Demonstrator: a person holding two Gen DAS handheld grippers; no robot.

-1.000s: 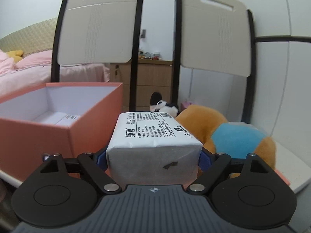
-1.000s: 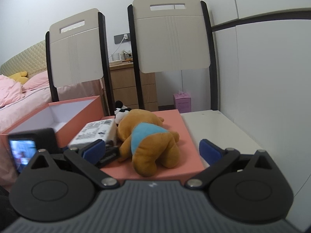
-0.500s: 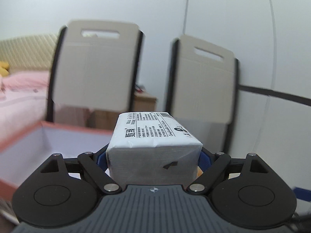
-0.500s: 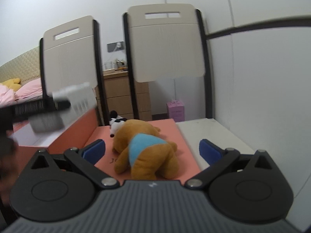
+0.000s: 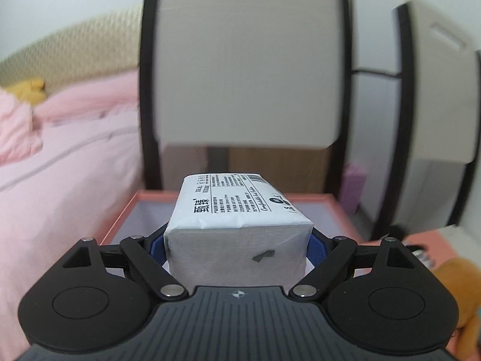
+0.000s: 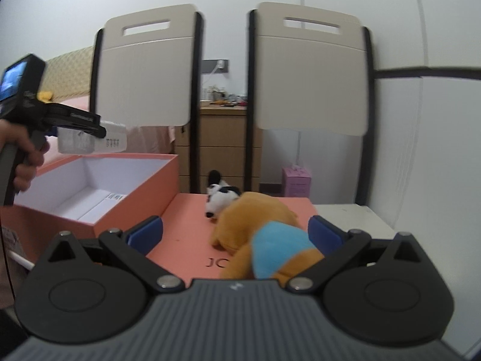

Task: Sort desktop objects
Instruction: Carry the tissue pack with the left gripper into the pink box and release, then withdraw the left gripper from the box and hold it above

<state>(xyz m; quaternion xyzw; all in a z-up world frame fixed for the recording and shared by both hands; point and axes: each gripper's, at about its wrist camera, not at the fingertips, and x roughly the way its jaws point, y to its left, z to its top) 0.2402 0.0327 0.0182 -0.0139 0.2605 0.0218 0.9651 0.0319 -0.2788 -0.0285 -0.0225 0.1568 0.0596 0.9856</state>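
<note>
My left gripper [image 5: 237,243] is shut on a white tissue pack [image 5: 237,219] with black print and holds it in the air above the open salmon-pink box [image 5: 339,207]. In the right wrist view the left gripper [image 6: 75,126] holds the tissue pack [image 6: 111,141] over the box [image 6: 135,192], which has a white packet [image 6: 102,201] inside. My right gripper [image 6: 234,231] is open and empty, just in front of an orange plush toy with a blue shirt [image 6: 264,231]. A small black-and-white plush [image 6: 219,195] lies behind it on the pink box lid [image 6: 186,228].
Two beige chair backs [image 6: 144,72] [image 6: 309,72] stand behind the table. A pink bed [image 5: 60,156] is on the left. A wooden dresser [image 6: 222,141] and a small pink box [image 6: 296,180] stand on the floor behind. The white table top [image 6: 351,219] shows at right.
My left gripper lifted the tissue pack off the lid and carried it left, over the open box. My right gripper moved closer to the orange plush toy.
</note>
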